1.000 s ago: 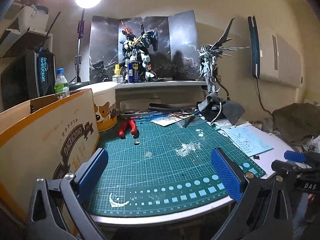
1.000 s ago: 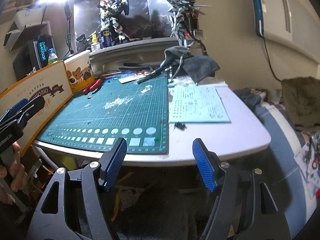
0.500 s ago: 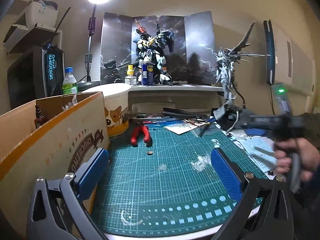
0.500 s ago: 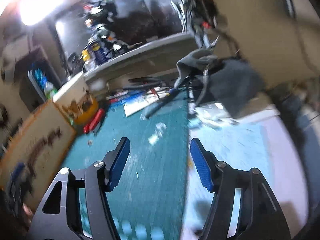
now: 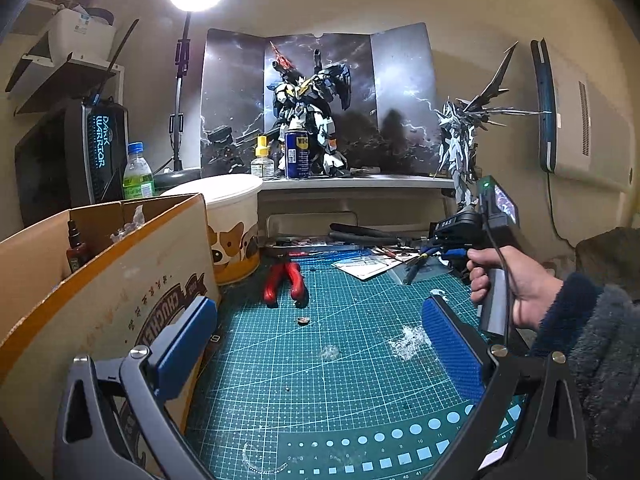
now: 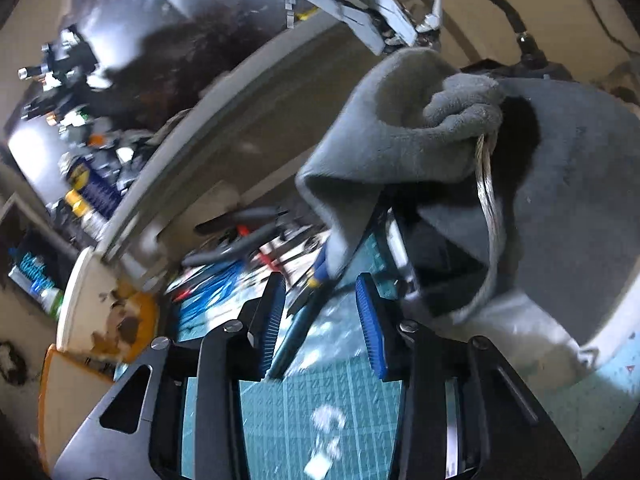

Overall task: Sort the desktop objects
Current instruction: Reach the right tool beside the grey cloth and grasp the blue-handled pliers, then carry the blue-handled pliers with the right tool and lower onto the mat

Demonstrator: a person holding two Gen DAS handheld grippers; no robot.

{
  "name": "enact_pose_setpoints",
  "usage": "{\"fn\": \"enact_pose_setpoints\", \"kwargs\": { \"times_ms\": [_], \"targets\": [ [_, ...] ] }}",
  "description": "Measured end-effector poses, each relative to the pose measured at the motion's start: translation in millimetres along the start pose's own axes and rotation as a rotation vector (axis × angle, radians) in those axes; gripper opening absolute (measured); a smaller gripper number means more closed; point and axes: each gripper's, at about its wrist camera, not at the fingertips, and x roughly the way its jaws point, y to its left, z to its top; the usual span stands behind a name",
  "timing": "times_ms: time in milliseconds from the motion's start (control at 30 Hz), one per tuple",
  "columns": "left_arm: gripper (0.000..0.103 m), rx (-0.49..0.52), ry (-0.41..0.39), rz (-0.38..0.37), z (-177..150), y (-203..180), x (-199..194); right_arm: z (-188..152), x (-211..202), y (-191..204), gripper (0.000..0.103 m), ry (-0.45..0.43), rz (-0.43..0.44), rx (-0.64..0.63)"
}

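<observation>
My left gripper (image 5: 316,344) hangs open and empty over the green cutting mat (image 5: 320,392). Red-handled pliers (image 5: 284,282) lie at the mat's far left, with a small dark bit (image 5: 303,320) in front of them. A hand (image 5: 520,280) carries my right gripper (image 6: 320,318) at the mat's far right, tilted to one side. Its jaws are closing. A dark slim tool with a blue and yellow collar (image 6: 298,330) lies between the pads, nearer the left pad (image 6: 272,320), and neither pad presses on it. A grey cloth (image 6: 400,140) hangs just beyond.
A cardboard box (image 5: 120,292) stands along the mat's left edge, with a dog-print tub (image 5: 228,236) behind it. More pliers and tools (image 6: 240,240) crowd the mat's far edge under a shelf (image 5: 360,182) with model robots and a spray can. White scraps (image 5: 408,340) dot the mat.
My right gripper swept from the table's near edge to the far right of the mat, rolled sideways and narrowed its jaws around the dark tool. The left gripper edged forward slightly.
</observation>
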Motion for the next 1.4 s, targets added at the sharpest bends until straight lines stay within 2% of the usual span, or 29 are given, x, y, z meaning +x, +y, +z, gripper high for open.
{"fn": "enact_pose_setpoints", "kwargs": {
  "times_ms": [133, 233, 433, 667, 700, 800, 900, 1000, 1033, 1167, 1200, 1267, 1400],
  "targets": [
    [0.103, -0.005, 0.015, -0.004, -1, 1, 7, 4, 13, -5, 0.017, -0.007, -0.004, 0.023],
    [0.103, -0.012, 0.027, -0.008, -3, 2, 11, 3, 19, -7, 0.016, -0.005, 0.020, 0.047],
    [0.103, -0.016, 0.036, -0.006, -3, 3, 13, -2, 7, 7, 0.010, -0.026, 0.073, -0.017],
    [0.103, -0.034, 0.021, -0.005, 0, 9, 6, -9, -19, 17, 0.006, -0.002, 0.162, -0.060],
    [0.103, -0.036, 0.022, -0.006, 0, 9, 5, -10, -24, 16, 0.000, -0.005, 0.172, -0.074],
    [0.103, -0.041, 0.024, -0.012, 0, 10, 3, -7, -43, 17, 0.001, -0.014, 0.195, -0.106],
    [0.103, -0.042, 0.022, -0.018, 0, 10, 1, -5, -54, 28, 0.001, 0.013, 0.132, -0.213],
    [0.103, -0.043, 0.020, -0.020, -1, 9, -1, -9, -61, 39, 0.016, 0.040, 0.044, -0.329],
    [0.103, -0.046, 0.022, -0.021, -1, 10, 0, -13, -61, 39, 0.025, 0.049, 0.011, -0.360],
    [0.103, -0.045, 0.034, -0.026, -2, 8, 2, -35, -44, 56, 0.026, 0.110, -0.161, -0.482],
    [0.103, -0.044, 0.036, -0.027, -2, 8, 2, -40, -39, 56, 0.027, 0.124, -0.178, -0.492],
    [0.103, -0.039, 0.033, -0.024, -2, 8, 1, -47, -27, 55, 0.033, 0.155, -0.188, -0.495],
    [0.103, -0.044, 0.033, -0.015, -2, 12, 2, -55, -3, 53, 0.033, 0.212, -0.196, -0.476]
  ]
}}
